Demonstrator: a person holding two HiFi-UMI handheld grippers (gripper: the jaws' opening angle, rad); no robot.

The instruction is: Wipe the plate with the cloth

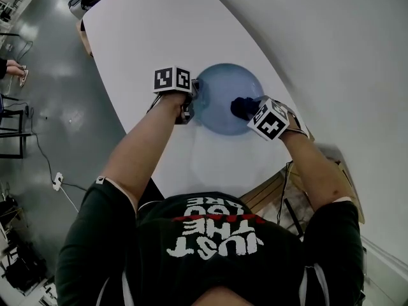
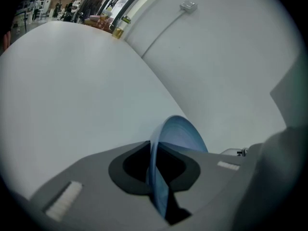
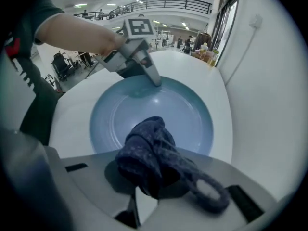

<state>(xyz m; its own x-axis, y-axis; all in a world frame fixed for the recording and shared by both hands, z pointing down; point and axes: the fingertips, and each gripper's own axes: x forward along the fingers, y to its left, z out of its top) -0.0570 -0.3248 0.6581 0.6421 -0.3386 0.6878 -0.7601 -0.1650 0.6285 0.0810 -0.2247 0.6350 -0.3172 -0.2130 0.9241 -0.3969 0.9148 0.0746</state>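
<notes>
On plate rim (image 1: pixel 227 65), left gripper (image 1: pixel 192 102).

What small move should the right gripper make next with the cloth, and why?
Probably press the cloth down onto the plate and sweep it across the surface. The right gripper holds the bunched cloth over the plate's near side, and the left gripper pinches the opposite rim, so the plate looks steadied. Whether the cloth already touches the plate is unclear.
</notes>
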